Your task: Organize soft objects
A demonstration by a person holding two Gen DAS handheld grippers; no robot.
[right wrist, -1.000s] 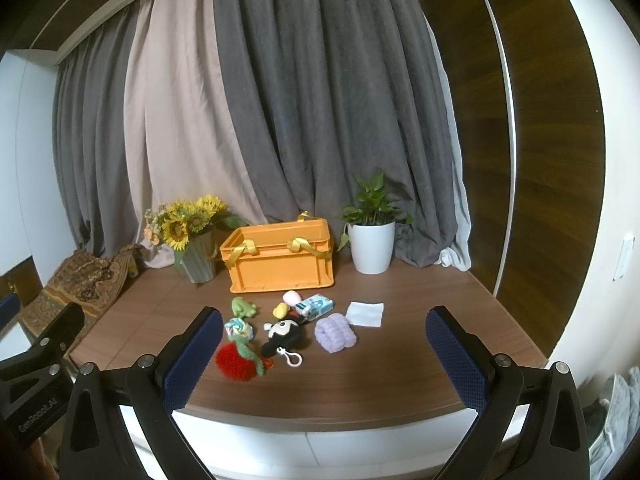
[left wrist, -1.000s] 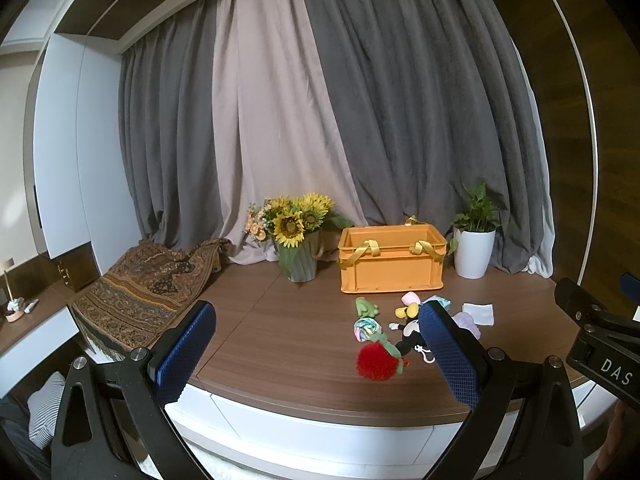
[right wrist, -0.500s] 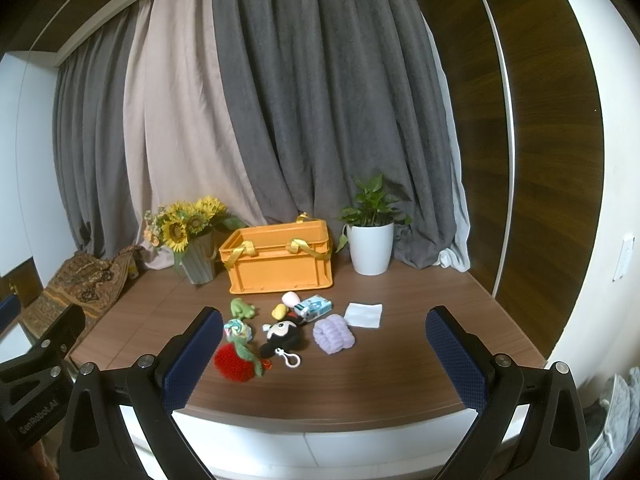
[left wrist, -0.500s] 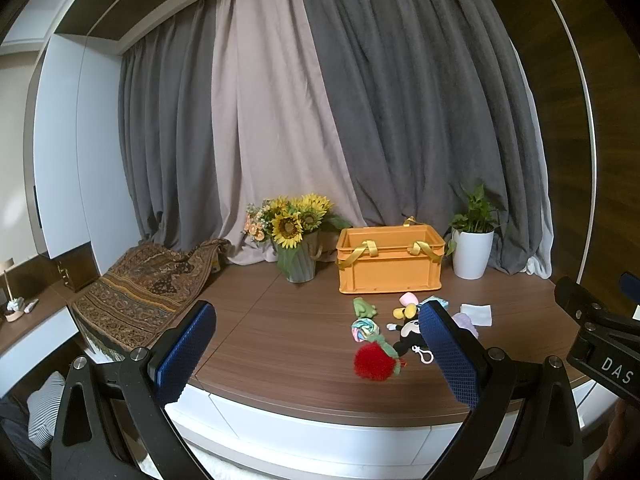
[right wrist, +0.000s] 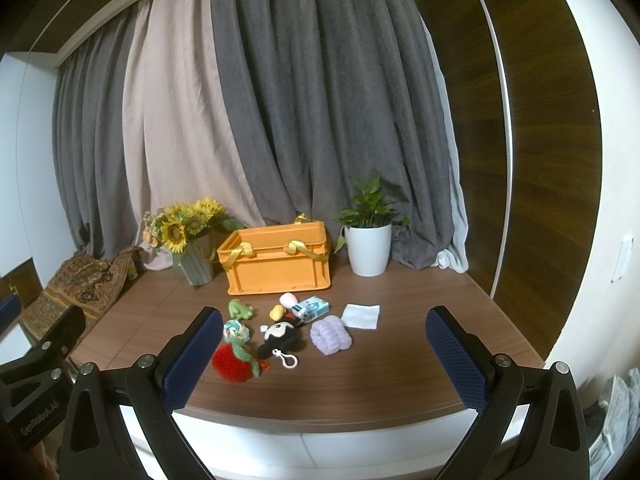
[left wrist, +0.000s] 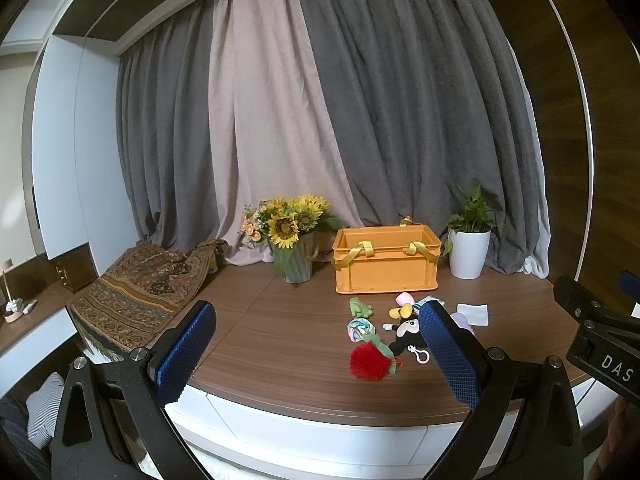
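Left gripper (left wrist: 316,350) and right gripper (right wrist: 324,354) fingers both spread, empty; soft toys clustered before rectangular orange plastic crate (right wrist: 278,262) on wooden worktop (right wrist: 392,364).

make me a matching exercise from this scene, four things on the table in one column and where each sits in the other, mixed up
Things:
1. red pompom
2. white potted plant
3. sunflower vase
4. white folded cloth

Places (as seen in the right wrist view):
A. right of the orange basket, by the curtain
B. left of the orange basket
C. nearest the table's front edge, left end of the toy cluster
D. flat on the table, right of the blue-and-white packet

Pairs: 1-C, 2-A, 3-B, 4-D
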